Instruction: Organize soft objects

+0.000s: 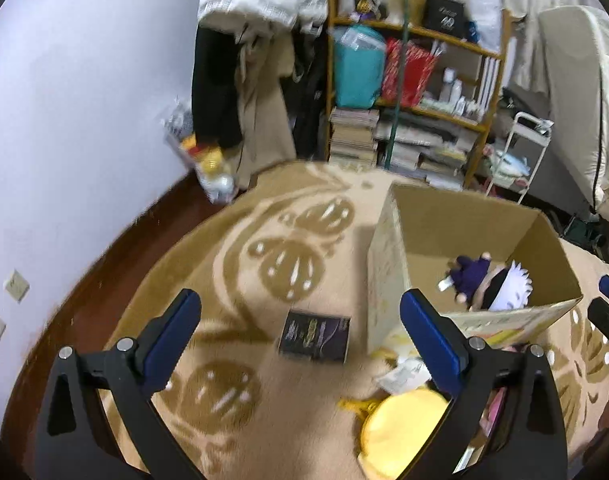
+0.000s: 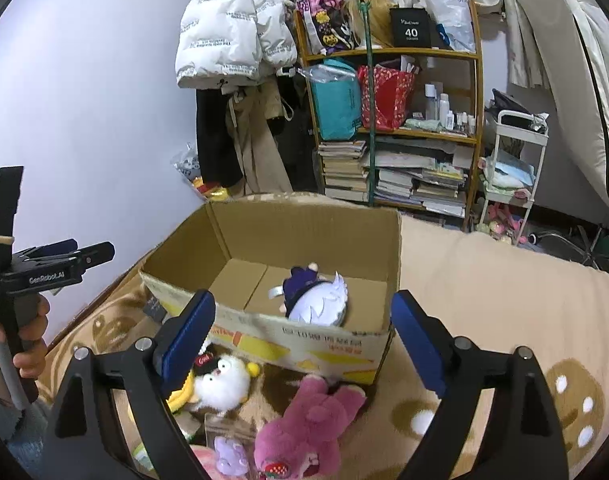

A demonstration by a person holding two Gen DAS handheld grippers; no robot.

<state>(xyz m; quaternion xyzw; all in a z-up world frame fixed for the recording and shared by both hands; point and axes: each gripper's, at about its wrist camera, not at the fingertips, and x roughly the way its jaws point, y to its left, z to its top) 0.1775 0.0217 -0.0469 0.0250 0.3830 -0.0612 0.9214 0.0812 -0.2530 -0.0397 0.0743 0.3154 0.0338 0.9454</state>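
Observation:
An open cardboard box [image 2: 304,240] stands on a beige patterned blanket [image 2: 484,300]. Inside it lies a plush doll [image 2: 320,300] with white hair and purple clothes, also visible in the left wrist view [image 1: 488,284]. My right gripper [image 2: 304,308] is open and empty, just before the box's near wall. Below it lie a white plush [image 2: 222,380], a pink plush bear [image 2: 312,420] and a small purple toy [image 2: 230,456]. My left gripper [image 1: 300,304] is open and empty, left of the box [image 1: 388,272], above a yellow soft thing [image 1: 404,420].
A black flat box [image 1: 314,334] lies on the blanket left of the cardboard box. Behind are a wooden shelf [image 2: 478,92] with books and bags, hanging coats [image 2: 232,28], a white cart [image 2: 516,152] and the wall. A hand [image 2: 28,336] holds the left gripper.

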